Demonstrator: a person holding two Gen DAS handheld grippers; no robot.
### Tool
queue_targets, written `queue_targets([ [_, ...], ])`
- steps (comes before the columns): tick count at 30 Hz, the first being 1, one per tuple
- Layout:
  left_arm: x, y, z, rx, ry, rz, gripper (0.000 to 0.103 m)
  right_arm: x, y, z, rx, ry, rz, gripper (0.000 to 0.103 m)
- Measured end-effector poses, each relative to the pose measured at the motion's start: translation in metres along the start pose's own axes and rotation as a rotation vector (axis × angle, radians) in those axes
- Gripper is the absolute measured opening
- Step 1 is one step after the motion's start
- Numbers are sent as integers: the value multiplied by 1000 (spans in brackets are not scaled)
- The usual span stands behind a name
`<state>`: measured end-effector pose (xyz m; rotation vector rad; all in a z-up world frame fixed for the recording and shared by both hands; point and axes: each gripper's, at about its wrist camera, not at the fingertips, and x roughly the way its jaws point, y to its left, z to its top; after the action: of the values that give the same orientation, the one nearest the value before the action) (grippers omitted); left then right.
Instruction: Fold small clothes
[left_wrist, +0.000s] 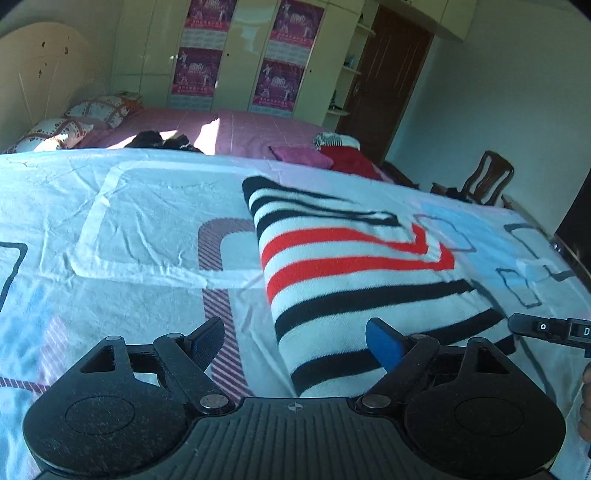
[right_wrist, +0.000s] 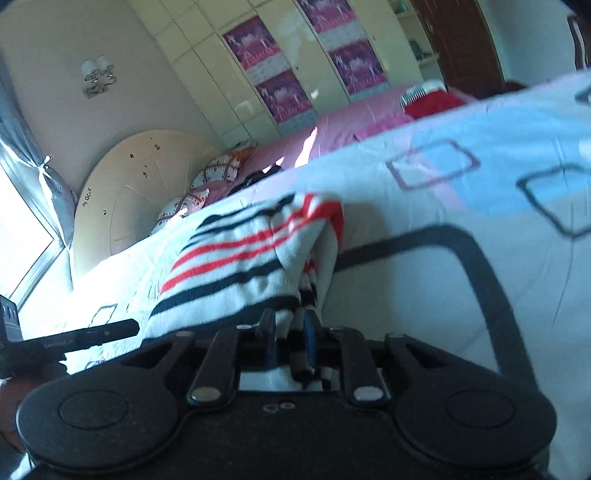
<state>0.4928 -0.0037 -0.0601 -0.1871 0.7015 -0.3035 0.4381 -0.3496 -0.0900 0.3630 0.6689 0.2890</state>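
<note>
1. Nearest the right wrist camera, the right tool (right_wrist: 290, 330) is pinched on a bunched edge of the striped garment (right_wrist: 251, 258). White, black-striped cloth is squeezed between its blue pads, and the fabric rises from them in a loose hump. Judging by that, this edge is being lifted to carry over the rest as a fold.
2. Just short of the striped garment's (left_wrist: 354, 266) near edge, the left tool (left_wrist: 295, 339) hangs with its fingers (left_wrist: 384, 343) spread wide and nothing between them. It looks ready to steady or take the cloth.
3. Under the garment lies a patterned sheet (left_wrist: 140, 221) on what looks like a bed. It gives a flat, soft bearing surface, and most of the garment lies spread on it.
4. Beyond the garment's far edge, a second bed with a pink cover (left_wrist: 240, 129) carries a pink cloth (left_wrist: 301, 153), a red one (left_wrist: 347, 158) and a dark heap (left_wrist: 162, 142). Pillows (left_wrist: 74, 122) lie at its head.
5. Farther still stand a cream wardrobe (left_wrist: 236, 55) with posters, a brown door (left_wrist: 391, 74) and a wooden chair (left_wrist: 487, 177).
6. Nothing blocks the fold. The right tool's arm (left_wrist: 550, 328) crosses low beside the garment's right edge, near the left tool.
</note>
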Motion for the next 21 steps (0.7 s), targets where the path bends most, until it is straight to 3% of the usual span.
queue_targets([
  [3,3,-12,7,-5,-49,-55,83,13,15,14,-111,-27,37,12],
  [5,18,-26,10,12,-42,-83,62,30,27,16,-200,-20,36,12],
  [8,41,-38,7,19,-15,-71,61,56,32,16,-268,45,15,10],
  [9,49,-43,4,55,5,-39,61,70,31,11,-293,105,-28,7],
  [10,54,-46,2,88,10,-21,62,76,29,3,-323,110,-38,7],
  [12,55,-50,4,102,17,-4,63,76,25,-2,-323,85,-22,6],
  [14,53,-53,12,108,40,1,63,76,29,3,-342,113,-28,6],
  [17,40,-54,35,64,-40,-45,63,68,38,23,-343,64,-5,9],
  [21,78,-52,61,67,-12,-28,63,102,40,57,-331,51,-19,12],
])
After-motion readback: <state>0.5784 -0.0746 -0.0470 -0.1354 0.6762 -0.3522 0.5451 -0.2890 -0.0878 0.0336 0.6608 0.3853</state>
